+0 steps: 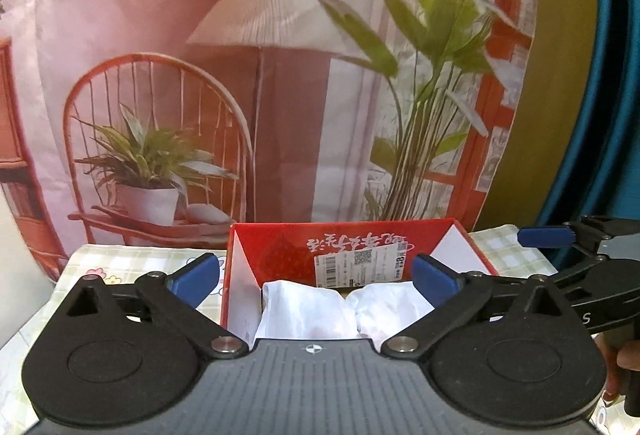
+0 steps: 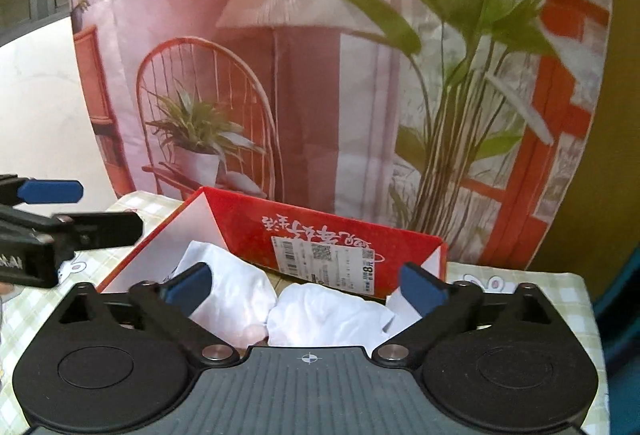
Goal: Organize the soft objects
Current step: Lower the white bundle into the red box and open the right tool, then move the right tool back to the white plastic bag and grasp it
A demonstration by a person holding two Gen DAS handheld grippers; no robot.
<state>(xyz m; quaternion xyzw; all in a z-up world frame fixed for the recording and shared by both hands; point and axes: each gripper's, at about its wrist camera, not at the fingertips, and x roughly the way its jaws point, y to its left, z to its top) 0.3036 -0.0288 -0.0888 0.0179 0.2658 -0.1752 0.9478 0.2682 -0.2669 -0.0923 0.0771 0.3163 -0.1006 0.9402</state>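
A red cardboard box [image 1: 276, 247] [image 2: 244, 225] with white inner walls stands open on the table. In it lie two white soft cloth bundles side by side, one on the left [image 1: 308, 309] [image 2: 236, 287] and one on the right [image 1: 394, 305] [image 2: 328, 315]. My left gripper [image 1: 316, 277] hangs over the box's near side, open wide, with nothing between its blue pads [image 1: 196, 275]. My right gripper [image 2: 306, 287] is open just as wide above the bundles and touches neither. Each gripper shows at the edge of the other's view: the left gripper [image 2: 92, 211], and the right's blue pad [image 1: 546, 237].
A green checked tablecloth [image 1: 120, 263] [image 2: 520, 283] with cartoon prints covers the table. Right behind the box hangs a printed backdrop [image 1: 280, 75] of a chair, lamp and plants. A person's hand [image 1: 624, 359] holds the right gripper's handle.
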